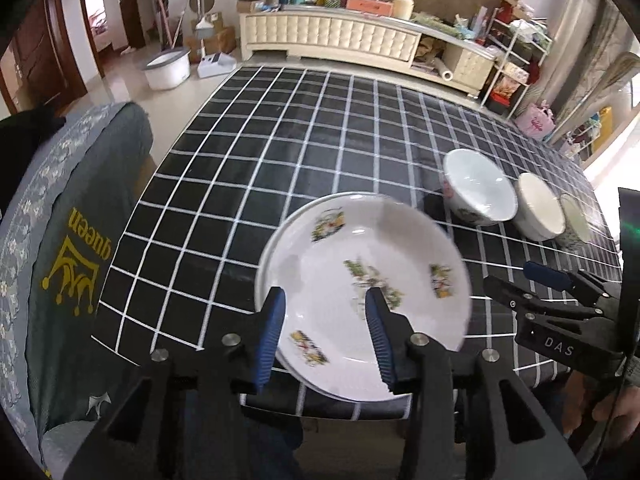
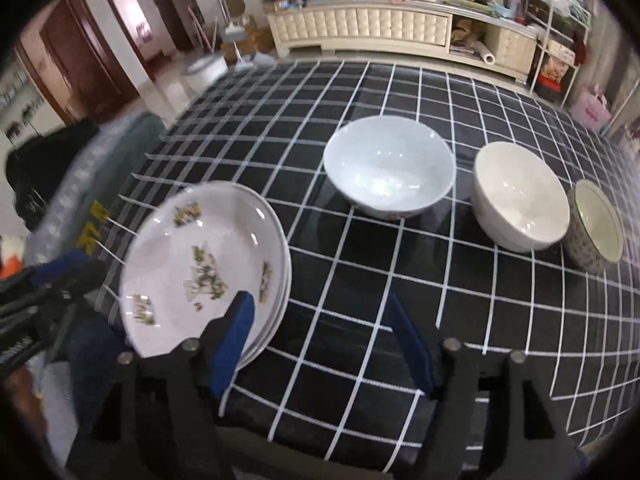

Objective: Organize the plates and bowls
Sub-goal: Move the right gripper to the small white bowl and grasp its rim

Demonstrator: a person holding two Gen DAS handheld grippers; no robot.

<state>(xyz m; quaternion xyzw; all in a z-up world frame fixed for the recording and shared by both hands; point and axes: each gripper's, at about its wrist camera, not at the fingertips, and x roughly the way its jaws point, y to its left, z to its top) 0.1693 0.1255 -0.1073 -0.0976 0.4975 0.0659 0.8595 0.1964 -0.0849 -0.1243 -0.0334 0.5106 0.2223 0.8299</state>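
A stack of white floral plates (image 1: 360, 280) lies at the near left edge of the checked table (image 1: 280, 160); it also shows in the right wrist view (image 2: 204, 264). My left gripper (image 1: 326, 300) is open, its blue fingers over the near part of the top plate, and holds nothing. My right gripper (image 2: 320, 308) is open and empty, just right of the plates over the cloth; it shows in the left wrist view (image 1: 560, 284). A pale blue bowl (image 2: 388, 164), a white bowl (image 2: 520, 196) and a small patterned bowl (image 2: 596, 224) stand in a row to the right.
A grey chair cover with "queen" printed in yellow (image 1: 72, 248) stands against the table's left side. A cream cabinet (image 1: 360, 36) piled with clutter runs beyond the far edge. A white tub (image 1: 166, 66) sits on the floor at the left.
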